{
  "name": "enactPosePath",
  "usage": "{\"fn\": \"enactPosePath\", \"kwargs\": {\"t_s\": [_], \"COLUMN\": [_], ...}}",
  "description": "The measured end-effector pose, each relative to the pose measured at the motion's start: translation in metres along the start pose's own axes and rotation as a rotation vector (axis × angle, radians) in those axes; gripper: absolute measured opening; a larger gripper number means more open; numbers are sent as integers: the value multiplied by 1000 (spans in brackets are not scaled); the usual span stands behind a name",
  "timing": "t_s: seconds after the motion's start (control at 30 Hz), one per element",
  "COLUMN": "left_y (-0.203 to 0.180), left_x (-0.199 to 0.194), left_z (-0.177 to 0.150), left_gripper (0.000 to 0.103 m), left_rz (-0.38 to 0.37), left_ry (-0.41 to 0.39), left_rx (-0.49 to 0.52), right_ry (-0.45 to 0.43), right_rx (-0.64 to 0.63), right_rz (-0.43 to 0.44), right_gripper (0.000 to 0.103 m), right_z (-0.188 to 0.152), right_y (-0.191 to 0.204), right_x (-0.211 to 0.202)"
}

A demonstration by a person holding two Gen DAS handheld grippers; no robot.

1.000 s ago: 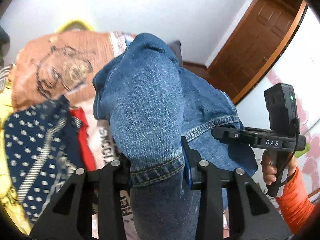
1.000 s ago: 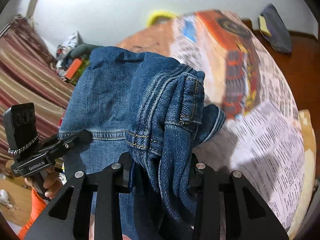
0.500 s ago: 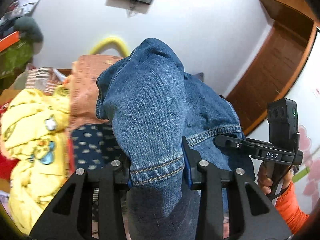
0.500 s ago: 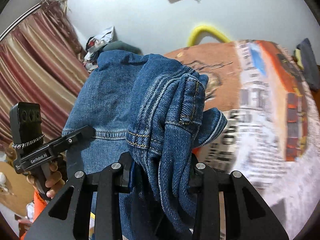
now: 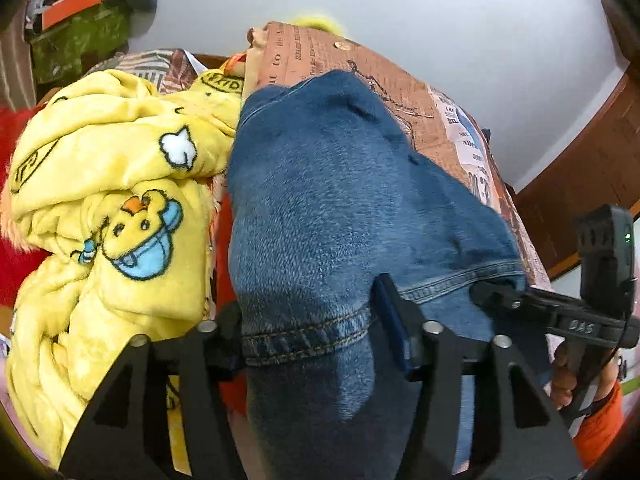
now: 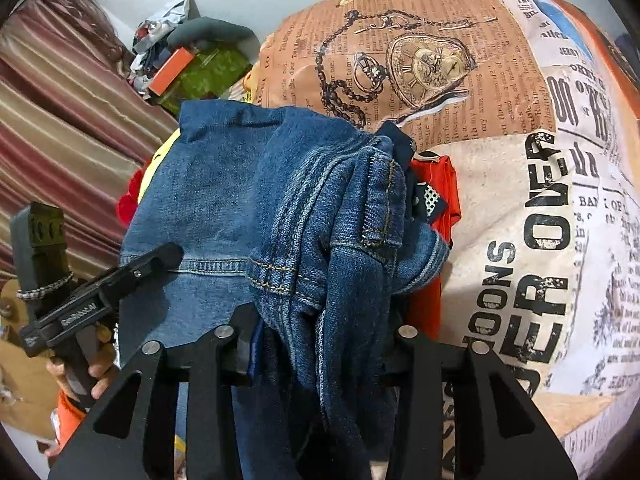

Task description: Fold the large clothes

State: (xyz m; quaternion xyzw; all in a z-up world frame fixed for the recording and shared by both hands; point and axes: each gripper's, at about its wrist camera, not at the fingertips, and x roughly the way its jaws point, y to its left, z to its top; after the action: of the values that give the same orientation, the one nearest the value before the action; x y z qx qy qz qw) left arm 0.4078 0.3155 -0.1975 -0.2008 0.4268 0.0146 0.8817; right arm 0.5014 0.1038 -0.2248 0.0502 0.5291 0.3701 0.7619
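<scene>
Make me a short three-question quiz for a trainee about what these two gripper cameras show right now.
1. True or false: the jeans lie between the fingers of both the left gripper and the right gripper.
2. What is printed on the yellow blanket beside the jeans? A) a duckling B) a pocket watch C) stripes
3. Fill in: the large print on the newspaper-pattern sheet shows a pocket ____.

Key
1. True. Both sets of jaws are opening with denim still between them.
2. A
3. watch
</scene>
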Motion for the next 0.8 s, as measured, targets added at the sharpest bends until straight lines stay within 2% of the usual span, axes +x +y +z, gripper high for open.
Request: {"fn": "enactPosePath", "kwargs": {"t_s": [0.17, 0.37, 0.43, 0.5, 0.57, 0.67, 0.8], "left_y": [-7, -32, -38, -45, -50, -66, -95], "left_x": [-8, -33, -45, -64, -83, -125, -182], "left_z": [-4, -17, -24, -31, -35, -43, -52], "left_gripper": [63, 64, 64, 64, 64, 64, 64], "left_rz": [26, 175, 202, 183, 164, 131, 75], "left_ry": [7, -8, -22, -47, -77, -152, -267], "left_rx": [12, 122, 148, 156, 156, 160, 206], "right_ry": [1, -41, -61, -90, -125, -184, -305], "right_rx": [-61, -111, -135, -141, -149, -159, -212], "right_rz": [-45, -160, -190, -197, -161, -137, -104], "right_gripper": [41, 45, 45, 46, 46, 45, 46], "right_z": [-10, -28, -34, -40, -46, -57, -75], "right_y": [9, 32, 39, 43, 47, 60, 93], "right_x": [-10, -35, -45, -59, -75, -105, -156]}}
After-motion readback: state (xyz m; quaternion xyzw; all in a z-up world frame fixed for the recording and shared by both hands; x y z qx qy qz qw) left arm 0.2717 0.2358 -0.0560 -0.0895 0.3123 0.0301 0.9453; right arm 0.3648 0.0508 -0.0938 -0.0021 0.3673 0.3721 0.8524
